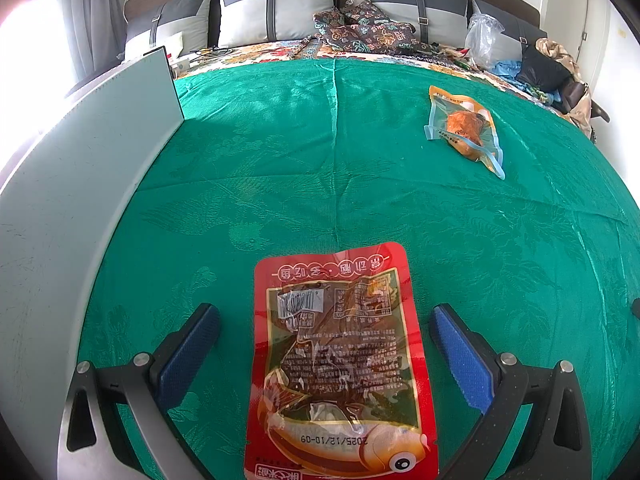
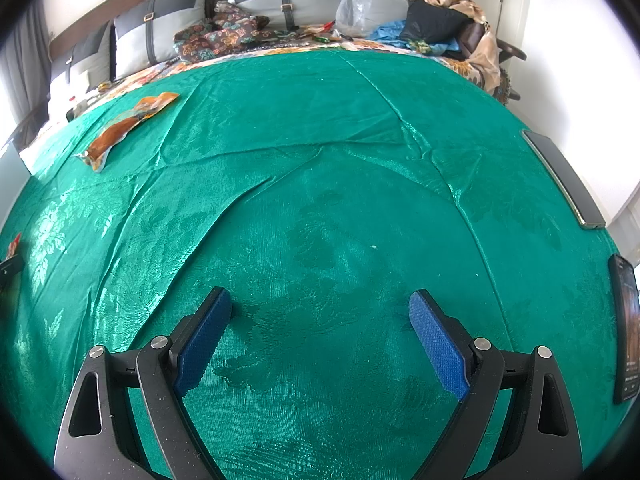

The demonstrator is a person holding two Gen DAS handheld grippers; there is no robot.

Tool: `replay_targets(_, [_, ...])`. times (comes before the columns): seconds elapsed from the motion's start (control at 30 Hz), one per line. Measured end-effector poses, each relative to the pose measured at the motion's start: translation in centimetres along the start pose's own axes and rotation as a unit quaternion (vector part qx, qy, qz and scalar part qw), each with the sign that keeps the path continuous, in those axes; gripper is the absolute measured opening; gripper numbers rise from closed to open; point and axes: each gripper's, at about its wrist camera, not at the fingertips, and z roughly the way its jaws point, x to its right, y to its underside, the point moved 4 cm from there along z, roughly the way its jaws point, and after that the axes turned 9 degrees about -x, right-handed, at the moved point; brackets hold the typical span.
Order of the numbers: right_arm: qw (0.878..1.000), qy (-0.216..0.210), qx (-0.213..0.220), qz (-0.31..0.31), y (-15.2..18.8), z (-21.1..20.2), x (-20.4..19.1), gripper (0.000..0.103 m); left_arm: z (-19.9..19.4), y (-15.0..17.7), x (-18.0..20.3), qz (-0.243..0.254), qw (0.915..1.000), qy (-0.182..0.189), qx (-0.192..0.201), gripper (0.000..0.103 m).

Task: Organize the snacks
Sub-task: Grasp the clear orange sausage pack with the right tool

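A red snack packet with a fish picture (image 1: 340, 364) lies flat on the green cloth (image 1: 280, 168), between the spread fingers of my left gripper (image 1: 325, 312), which is open and not touching it. A clear packet with an orange snack (image 1: 466, 128) lies farther off to the right; it also shows in the right wrist view (image 2: 124, 126) at the far left. My right gripper (image 2: 320, 300) is open and empty over bare green cloth (image 2: 340, 160).
A pale grey box wall (image 1: 80, 184) stands along the left. Two dark phones lie at the right edge (image 2: 564, 178) (image 2: 626, 328). Pillows (image 1: 276, 8), a plastic bag (image 1: 482, 36) and piled clothes (image 2: 448, 20) sit at the back.
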Motion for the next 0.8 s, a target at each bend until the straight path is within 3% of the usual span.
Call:
replay_targets(0.3, [1.000, -0.002, -0.001, 0.000, -0.2, 0.0, 0.0, 0.093, 0.0, 0.0, 0.0, 0.000, 1.0000, 0.000, 0.000, 0.103])
replay_targets(0.4, [1.000, -0.002, -0.005, 0.005, -2.0, -0.3, -0.8, 0.091, 0.0, 0.0, 0.0, 0.000, 1.0000, 0.000, 0.000, 0.103])
replay_targets(0.53, [0.996, -0.083, -0.032, 0.016, -8.2, 0.4, -5.9, 0.091, 0.0, 0.0, 0.0, 0.000, 1.0000, 0.000, 0.000, 0.103])
replay_targets(0.67, [0.983, -0.164, -0.070, 0.031, -15.0, 3.1, -14.2, 0.091, 0.1, 0.0, 0.0, 0.000, 1.0000, 0.000, 0.000, 0.103])
replay_targets(0.8, [0.980, -0.162, -0.114, 0.028, -18.3, 6.8, -22.0, 0.091, 0.1, 0.0, 0.0, -0.001, 1.0000, 0.000, 0.001, 0.103])
